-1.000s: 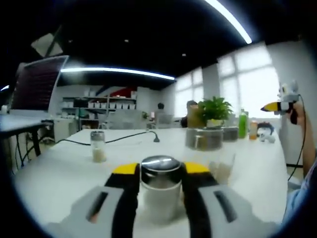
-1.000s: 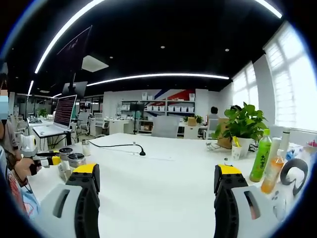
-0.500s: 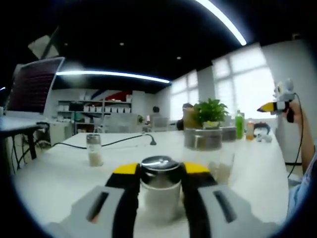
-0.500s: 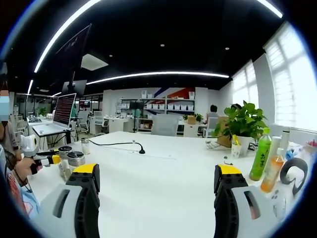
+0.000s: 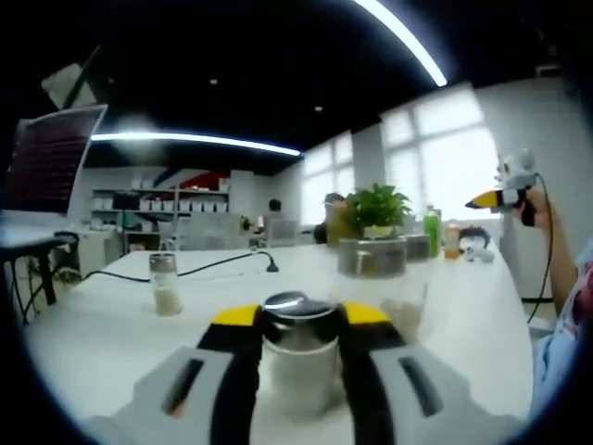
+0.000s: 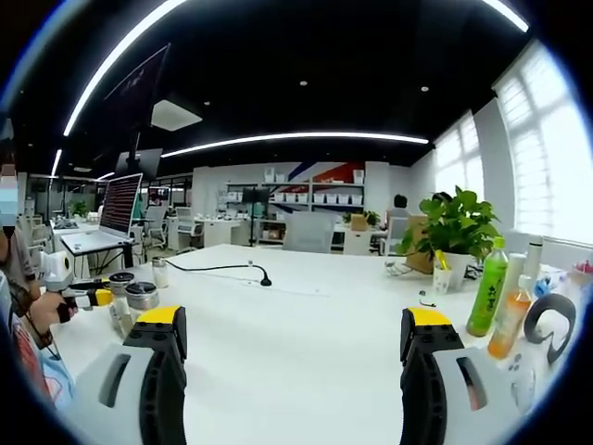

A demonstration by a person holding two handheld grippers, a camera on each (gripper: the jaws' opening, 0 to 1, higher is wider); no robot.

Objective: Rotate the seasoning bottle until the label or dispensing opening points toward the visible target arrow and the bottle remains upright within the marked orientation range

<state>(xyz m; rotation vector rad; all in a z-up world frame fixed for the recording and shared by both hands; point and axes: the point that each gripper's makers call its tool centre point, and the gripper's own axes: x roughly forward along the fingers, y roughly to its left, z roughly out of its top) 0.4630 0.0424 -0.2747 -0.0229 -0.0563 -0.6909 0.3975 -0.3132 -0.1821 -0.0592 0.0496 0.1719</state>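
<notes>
At bottom centre of the left gripper view, the left gripper (image 5: 298, 348) clamps an upright seasoning bottle (image 5: 298, 357) with a metal cap. Behind it stand a larger jar (image 5: 373, 269) and a small shaker (image 5: 165, 283) at centre left. In the right gripper view, the right gripper (image 6: 295, 348) hangs with jaws wide apart over the white table (image 6: 296, 315).

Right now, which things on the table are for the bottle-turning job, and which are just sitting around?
For the job:
- seasoning bottle with the metal lid, clamped between the jaws of the left gripper
- right gripper, jaws wide apart, holding nothing

Just sitting around:
- small shaker
- two more metal-lidded jars
- potted plant
- green drink bottle
- black cable
- laptop
</notes>
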